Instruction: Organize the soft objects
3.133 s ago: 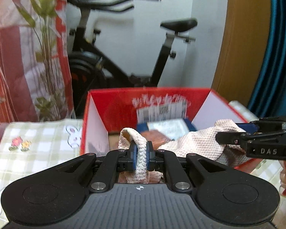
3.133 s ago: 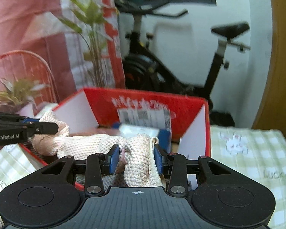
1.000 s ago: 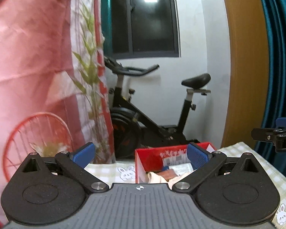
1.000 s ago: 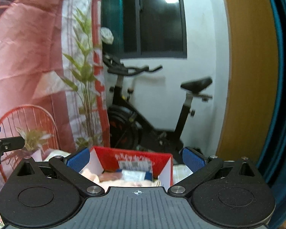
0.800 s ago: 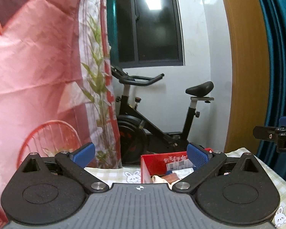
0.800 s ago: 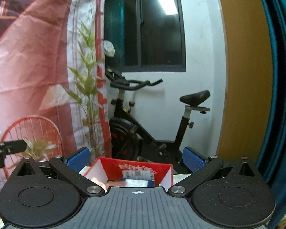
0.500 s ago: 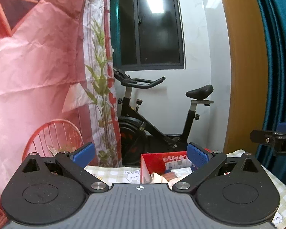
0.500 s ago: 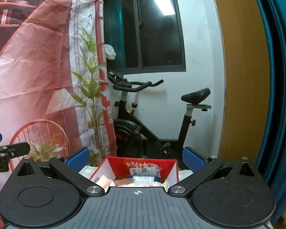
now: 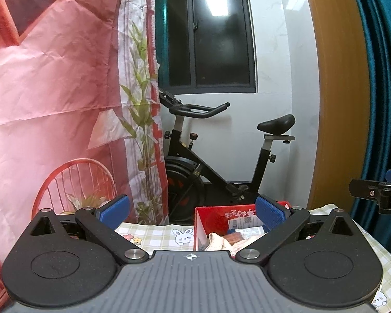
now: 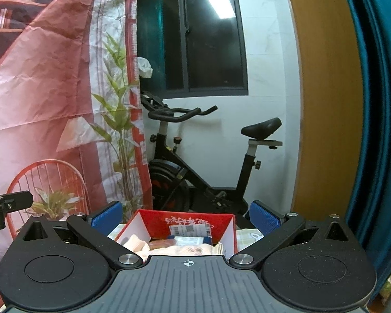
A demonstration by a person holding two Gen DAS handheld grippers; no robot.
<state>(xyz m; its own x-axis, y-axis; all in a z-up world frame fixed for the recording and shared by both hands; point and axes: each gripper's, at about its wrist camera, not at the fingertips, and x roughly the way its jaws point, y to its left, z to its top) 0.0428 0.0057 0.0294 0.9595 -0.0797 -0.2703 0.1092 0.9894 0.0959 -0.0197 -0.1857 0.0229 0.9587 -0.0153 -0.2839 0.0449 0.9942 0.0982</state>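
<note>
A red cardboard box [image 9: 213,217] stands on the checked tablecloth; it also shows in the right wrist view [image 10: 187,219]. A cream knitted cloth [image 9: 219,242] lies inside it, seen too in the right wrist view [image 10: 135,244], beside a brown item and a blue-and-white pack. My left gripper [image 9: 193,212] is open and empty, held back from and above the box. My right gripper [image 10: 186,215] is open and empty, likewise pulled back. Each gripper's tip shows at the edge of the other's view.
A checked tablecloth with rabbit prints [image 9: 156,236] covers the table. Behind it stand an exercise bike [image 9: 221,161], a pink and red printed backdrop [image 9: 52,91], a wooden door frame [image 9: 336,91] and a teal curtain [image 9: 378,78].
Both grippers let go of the cream cloth, which now lies in the box, opened wide and drew back and up. In the last second they moved only slightly.
</note>
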